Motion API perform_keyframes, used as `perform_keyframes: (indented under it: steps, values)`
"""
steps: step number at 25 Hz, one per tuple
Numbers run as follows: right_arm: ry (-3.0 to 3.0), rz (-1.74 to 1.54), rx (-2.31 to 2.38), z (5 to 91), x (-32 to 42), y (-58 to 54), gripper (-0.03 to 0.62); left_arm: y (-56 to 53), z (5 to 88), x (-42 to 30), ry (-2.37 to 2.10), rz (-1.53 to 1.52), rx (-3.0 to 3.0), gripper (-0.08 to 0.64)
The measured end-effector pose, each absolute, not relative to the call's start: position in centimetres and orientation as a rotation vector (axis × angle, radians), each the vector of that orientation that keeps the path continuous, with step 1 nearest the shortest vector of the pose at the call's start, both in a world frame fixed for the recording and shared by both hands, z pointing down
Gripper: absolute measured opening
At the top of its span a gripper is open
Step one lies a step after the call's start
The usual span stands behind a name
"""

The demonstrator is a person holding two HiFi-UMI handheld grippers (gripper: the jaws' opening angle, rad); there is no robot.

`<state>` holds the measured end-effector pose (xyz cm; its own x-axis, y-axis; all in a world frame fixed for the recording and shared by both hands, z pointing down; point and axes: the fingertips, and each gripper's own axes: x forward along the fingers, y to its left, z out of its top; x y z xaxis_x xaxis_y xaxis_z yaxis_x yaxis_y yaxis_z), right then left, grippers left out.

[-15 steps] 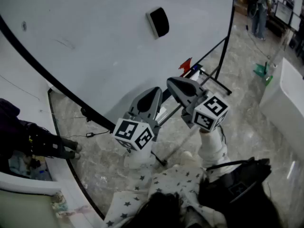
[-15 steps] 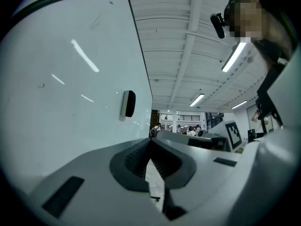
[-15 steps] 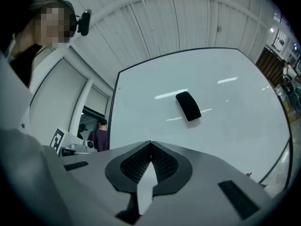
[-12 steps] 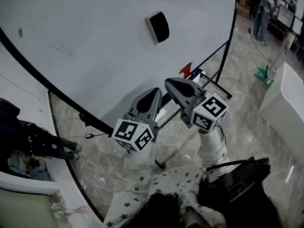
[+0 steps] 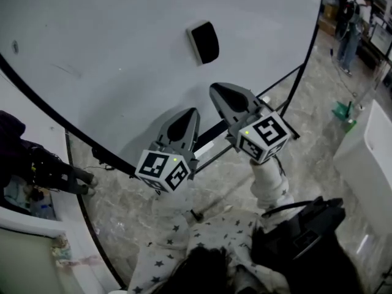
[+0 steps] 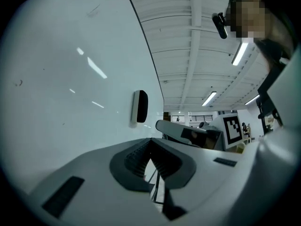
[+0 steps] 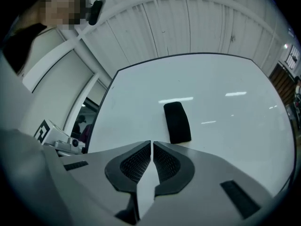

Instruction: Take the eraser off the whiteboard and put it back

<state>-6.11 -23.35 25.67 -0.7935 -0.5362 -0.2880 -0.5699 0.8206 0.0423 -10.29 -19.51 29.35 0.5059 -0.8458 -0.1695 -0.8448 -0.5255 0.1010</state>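
The eraser [image 5: 204, 41], black, sits stuck on the whiteboard [image 5: 110, 60], at about 12 o'clock from both my grippers in the head view and clear of each. My right gripper [image 7: 152, 142] has its jaws pressed together on nothing, with the eraser beyond their tips at 1 o'clock in its own view. My left gripper [image 6: 150, 139] is likewise closed and empty, the eraser off at 11 o'clock.

I see my grey left gripper [image 5: 191, 115] and grey right gripper [image 5: 217, 94] pointing at twelve o'clock toward the black oblong eraser [image 5: 204, 41] on the glossy white whiteboard [image 5: 110, 41], both short of it.
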Motion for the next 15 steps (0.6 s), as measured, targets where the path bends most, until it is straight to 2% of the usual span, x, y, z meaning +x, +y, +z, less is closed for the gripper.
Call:
perform_keyframes:
  steps: [6,7,8,9,11,15]
  values:
    - [2.699,0.27,-0.901,23.4,-6.5,-26.7,0.01,-21.4,28.5,-11.2,-1.564,-0.294,2.717,0.0]
    - [2.689,0.274,-0.904,23.0,-6.5,-27.0,0.069,-21.5,28.3,-11.2,-1.565,-0.291,2.72,0.002]
    - [2.678,0.28,-0.904,22.6,-6.4,-27.2,0.097,-21.5,28.2,-11.1,-1.565,-0.289,2.722,0.0]
    - [2.669,0.294,-0.908,22.1,-6.3,-27.3,0.099,-21.5,28.1,-10.9,-1.564,-0.285,2.726,0.002]
    - [2.661,0.331,-0.939,21.3,-5.9,-27.6,0.162,-21.3,27.6,-10.5,-1.558,-0.271,2.739,0.0]
    - [2.635,0.388,-1.001,19.1,-5.9,-28.8,0.235,-21.7,26.8,-10.6,-1.551,-0.254,2.751,0.001]
